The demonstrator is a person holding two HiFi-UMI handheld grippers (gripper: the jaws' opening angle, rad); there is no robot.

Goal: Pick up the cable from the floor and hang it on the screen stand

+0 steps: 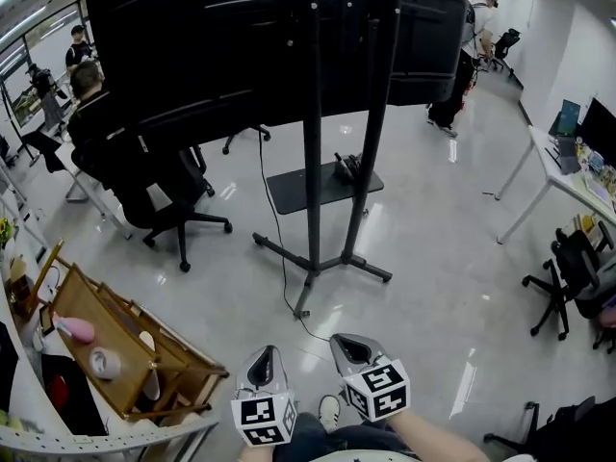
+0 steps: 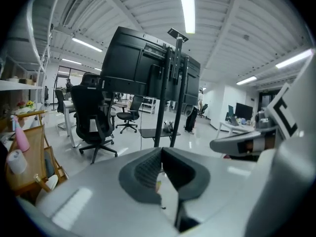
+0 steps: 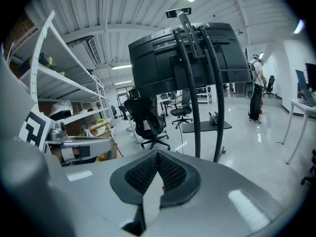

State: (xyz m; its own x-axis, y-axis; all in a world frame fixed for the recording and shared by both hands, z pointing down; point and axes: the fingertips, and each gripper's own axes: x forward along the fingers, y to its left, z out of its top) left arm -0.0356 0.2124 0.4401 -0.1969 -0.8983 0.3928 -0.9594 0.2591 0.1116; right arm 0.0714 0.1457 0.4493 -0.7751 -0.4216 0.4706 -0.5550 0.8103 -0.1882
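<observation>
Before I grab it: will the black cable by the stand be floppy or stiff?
Likely floppy: the thin cable droops from the screen and snakes across the floor. Probably light. It seems attached up top, so lifting may tug it taut.

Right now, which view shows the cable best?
Head view: the black cable runs down from the screen and along the floor past the stand's foot. Both gripper views give at most a thin distant line.
</observation>
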